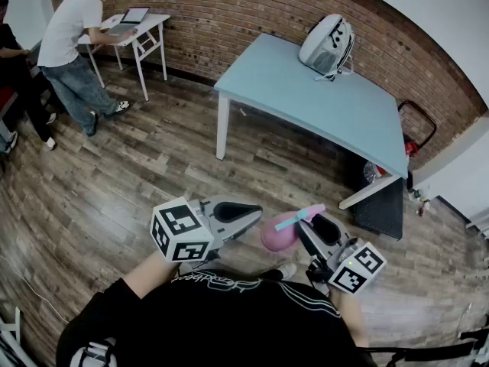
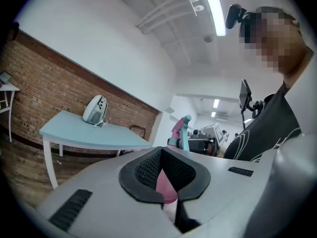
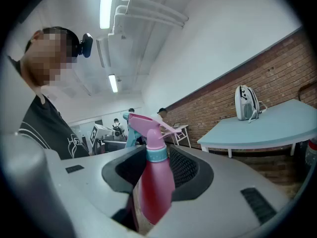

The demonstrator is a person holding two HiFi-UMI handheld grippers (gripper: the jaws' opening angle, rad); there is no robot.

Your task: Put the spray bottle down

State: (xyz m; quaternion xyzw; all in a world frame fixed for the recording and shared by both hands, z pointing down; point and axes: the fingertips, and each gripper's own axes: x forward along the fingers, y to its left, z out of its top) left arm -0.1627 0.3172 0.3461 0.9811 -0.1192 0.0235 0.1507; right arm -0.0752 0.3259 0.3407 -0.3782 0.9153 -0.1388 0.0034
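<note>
Nearest the head camera is the operator's black shirt (image 1: 229,319). It has one line of white lettering across it, too small and curved to read.

1. Right gripper (image 1: 312,234): the jaws are clamped on the spray bottle (image 1: 276,234), one black pad on each side of the pink body. The right gripper view shows the bottle upright between the jaws, with its teal collar and pink spray head rising above them. No label or brand shows on the bottle.
2. Left gripper (image 1: 243,214): the jaws are drawn together to a narrow slit with nothing between them. The pink seen through the slit in the left gripper view is the bottle, which lies just beyond these jaws.
3. Bottle position: in the air above the wooden floor (image 1: 114,182), between the two sets of jaws and touching only the right pair.

Count:
- Spray bottles: one.
- Grippers: two, each with one marker cube (square black-and-white patterns, no readable text).
- Light blue table (image 1: 306,98): one, well beyond both jaws, carrying one white bag (image 1: 327,44).
- Small white table (image 1: 149,25): one, far beyond the left jaws against the brick wall (image 1: 252,14).
- People beside the small white table: two, a person in a white T-shirt (image 1: 72,52) and a person in dark clothes (image 1: 15,67) at the frame edge.
</note>
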